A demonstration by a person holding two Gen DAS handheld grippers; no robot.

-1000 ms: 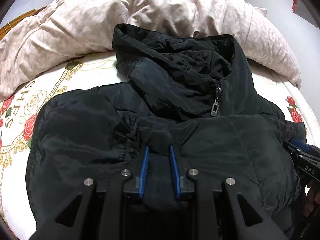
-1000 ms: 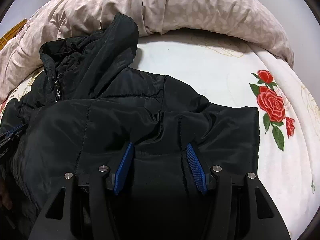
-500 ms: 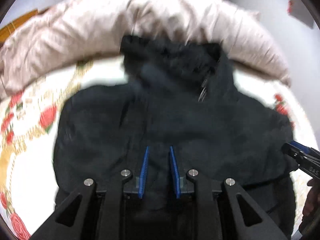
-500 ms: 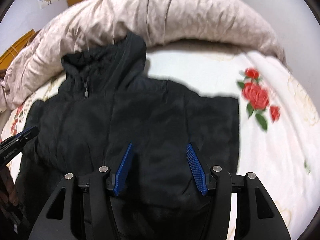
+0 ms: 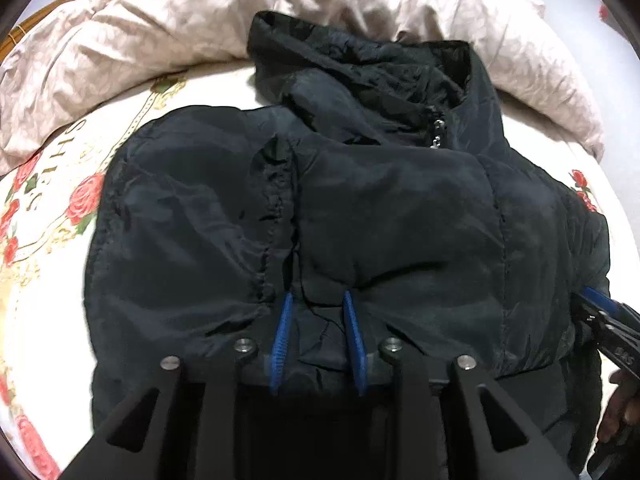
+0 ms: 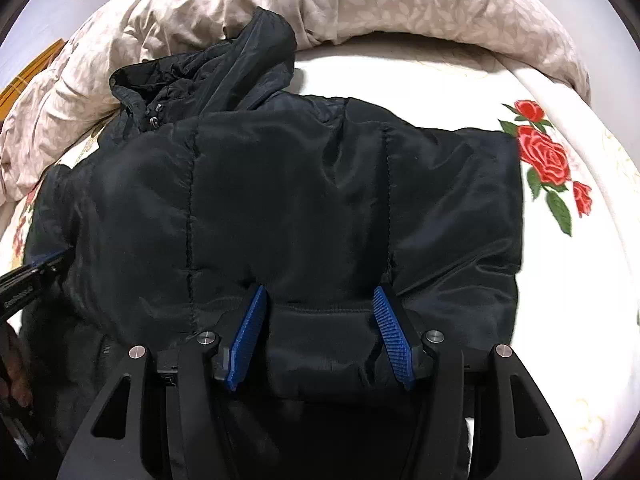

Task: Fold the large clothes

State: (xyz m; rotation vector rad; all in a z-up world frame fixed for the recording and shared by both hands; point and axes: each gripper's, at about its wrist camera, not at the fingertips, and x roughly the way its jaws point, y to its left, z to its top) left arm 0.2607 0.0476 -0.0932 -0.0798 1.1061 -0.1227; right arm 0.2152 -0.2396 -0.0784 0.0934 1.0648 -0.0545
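Black jacket folded on a rose-print bed

The right gripper (image 6: 320, 336) clasped a thick fold of the black jacket (image 6: 288, 184) between its blue pads (image 6: 246, 338). The jacket lay on the floral sheet (image 6: 560, 240), its hood (image 6: 248, 64) against the beige quilt (image 6: 400, 4). The left gripper (image 6: 36, 276) showed at the left edge.

Black jacket (image 5: 392, 216) ahead of and between the tongs: slick woven cloth, faint sheen, stitched quilting. Pads (image 6: 390, 332): blue ribbed plastic. Tong arms: matt black, bright metal screws. Beyond: bedsheet (image 6: 440, 92), soft matt cloth, rose print; duvet (image 5: 160, 28), crumpled matt leaf-patterned cloth.
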